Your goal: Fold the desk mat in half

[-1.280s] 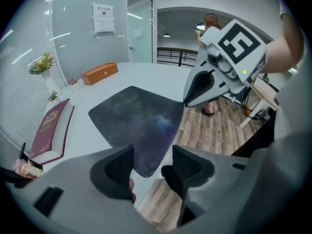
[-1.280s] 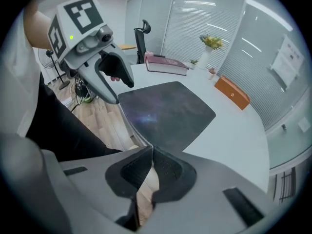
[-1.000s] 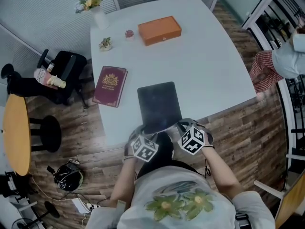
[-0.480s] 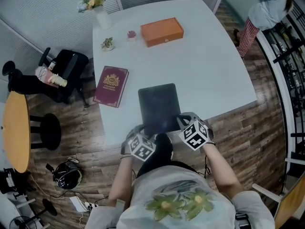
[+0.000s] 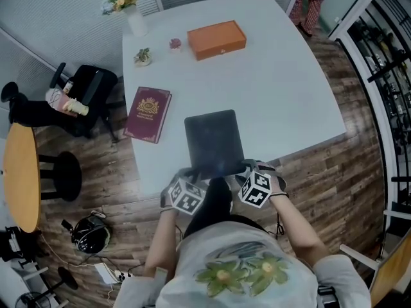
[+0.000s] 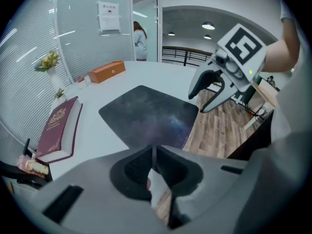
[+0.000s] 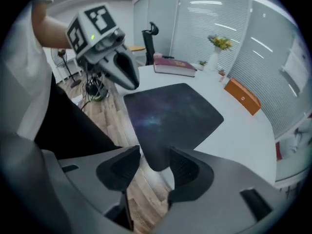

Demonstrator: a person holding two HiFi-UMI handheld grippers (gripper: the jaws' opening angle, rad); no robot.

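Swapped since earlier: left hand-held gripper (image 6: pixel 153 151) closing on desk mat (image 5: pixel 214 141) corner; right hand-held gripper (image 7: pixel 155 156) opening (corner between jaws).

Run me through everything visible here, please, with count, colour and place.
desk mat: one, dark, flat at the table's near edge.
book: one, maroon, left of the mat.
box: one, orange, table's far side.
vase of flowers: one, white with yellow blooms, far left corner.
small plant: one, green, near the vase.
table: one, white, centre.
office chair: one, black, left of the table.
round table: one, wooden, far left.
stool: one, black, beside it.
left gripper: one, grey, jaws closing on the mat's near edge.
right gripper: one, grey, jaws opening, mat corner between them.
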